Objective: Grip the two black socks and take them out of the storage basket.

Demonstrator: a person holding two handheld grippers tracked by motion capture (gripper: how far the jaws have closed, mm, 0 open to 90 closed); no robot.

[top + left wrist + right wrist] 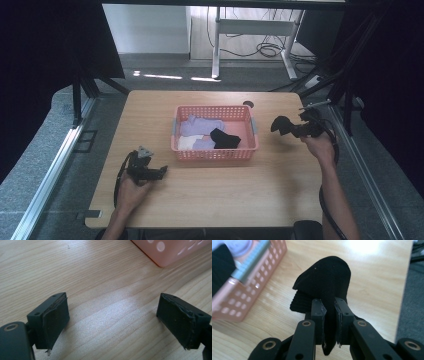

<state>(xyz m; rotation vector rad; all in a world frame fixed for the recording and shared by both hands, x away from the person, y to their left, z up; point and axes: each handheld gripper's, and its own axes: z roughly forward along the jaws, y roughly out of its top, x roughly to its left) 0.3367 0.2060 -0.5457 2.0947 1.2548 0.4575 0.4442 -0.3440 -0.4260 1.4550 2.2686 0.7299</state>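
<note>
Sock transfer at the basket, judged under way: right gripper was clamped on a black sock, held above the table at centre right of the high view, just beside the pink basket.

Left gripper stood with jaws wide apart and empty, low over bare wood at lower left. Advice: keep the pinch firm and lift the hanging fabric clear of the rim before moving. Sock appeared soft, ribbed and folded over the jaws; lilac, white and black socks lay in the basket.
</note>
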